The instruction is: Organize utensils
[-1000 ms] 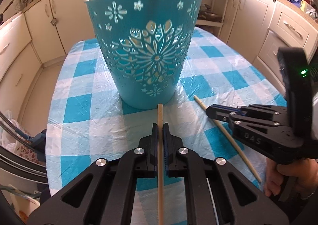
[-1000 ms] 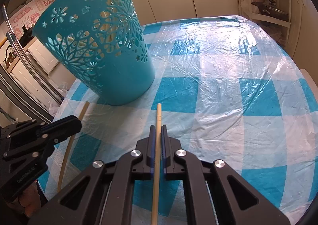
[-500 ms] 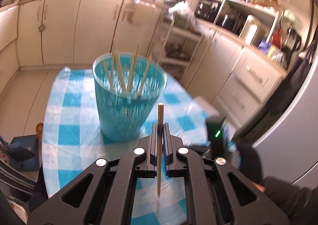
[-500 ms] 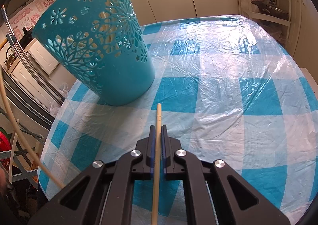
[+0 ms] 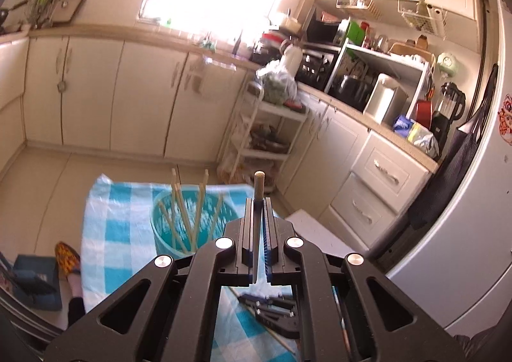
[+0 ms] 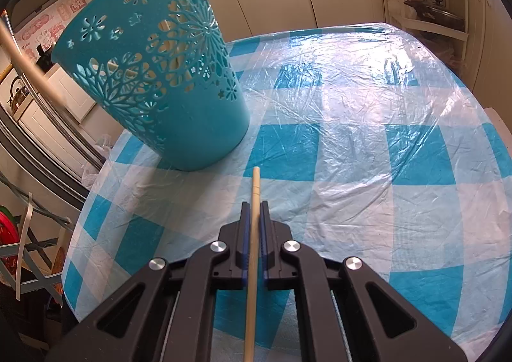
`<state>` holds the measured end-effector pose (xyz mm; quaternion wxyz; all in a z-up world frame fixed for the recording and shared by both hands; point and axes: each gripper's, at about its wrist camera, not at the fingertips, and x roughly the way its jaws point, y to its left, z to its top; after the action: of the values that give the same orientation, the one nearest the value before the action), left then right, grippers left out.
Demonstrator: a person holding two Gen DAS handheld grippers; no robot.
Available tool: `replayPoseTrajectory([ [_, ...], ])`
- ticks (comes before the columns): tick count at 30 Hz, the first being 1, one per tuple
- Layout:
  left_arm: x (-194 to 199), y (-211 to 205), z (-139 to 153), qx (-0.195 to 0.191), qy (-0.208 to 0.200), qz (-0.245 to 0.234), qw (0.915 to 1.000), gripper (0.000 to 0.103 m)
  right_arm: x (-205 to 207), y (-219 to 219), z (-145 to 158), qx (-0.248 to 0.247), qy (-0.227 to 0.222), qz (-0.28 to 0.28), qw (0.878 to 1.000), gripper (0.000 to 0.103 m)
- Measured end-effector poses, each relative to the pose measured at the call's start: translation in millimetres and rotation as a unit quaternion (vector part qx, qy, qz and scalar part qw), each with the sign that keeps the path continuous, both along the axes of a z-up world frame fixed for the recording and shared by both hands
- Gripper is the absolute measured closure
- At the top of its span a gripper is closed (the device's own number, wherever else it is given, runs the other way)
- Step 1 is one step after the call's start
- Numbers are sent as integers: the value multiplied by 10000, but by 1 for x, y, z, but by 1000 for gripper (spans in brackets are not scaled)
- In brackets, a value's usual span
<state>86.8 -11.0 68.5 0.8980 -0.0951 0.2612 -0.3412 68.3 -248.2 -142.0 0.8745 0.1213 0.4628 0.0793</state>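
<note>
Left gripper has risen high above the basket, clamping a stick | right gripper low over the table, pinching another stick | step: carrying to basket | next: tip down, release inside.

The left wrist view is held high, angled down over the basket toward the kitchen counters; the right wrist view is set low, near the tablecloth — both are shared.

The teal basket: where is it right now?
Teal basket stands on the checked tablecloth, ahead-left of the right gripper; the left wrist view sees it from above.
</note>
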Motion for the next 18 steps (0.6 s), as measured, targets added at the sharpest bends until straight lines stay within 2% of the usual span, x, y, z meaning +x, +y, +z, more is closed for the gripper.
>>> replayPoseTrajectory([
  [5, 11, 12, 37, -8, -416, 322, 9986, 98, 0, 0, 0, 6, 0, 0, 10000, 97],
  [10, 24, 17, 52, 183, -685, 677, 9952, 98, 0, -1, 0, 7, -3, -1, 10000, 97],
  [14, 46, 12, 37, 503, -601, 859, 9932, 98, 0, -1, 0, 16, -8, 11, 10000, 95],
  [18, 76, -1, -4, 924, -290, 1017, 9901, 98, 0, 1, -1, 12, -27, 72, 10000, 91],
])
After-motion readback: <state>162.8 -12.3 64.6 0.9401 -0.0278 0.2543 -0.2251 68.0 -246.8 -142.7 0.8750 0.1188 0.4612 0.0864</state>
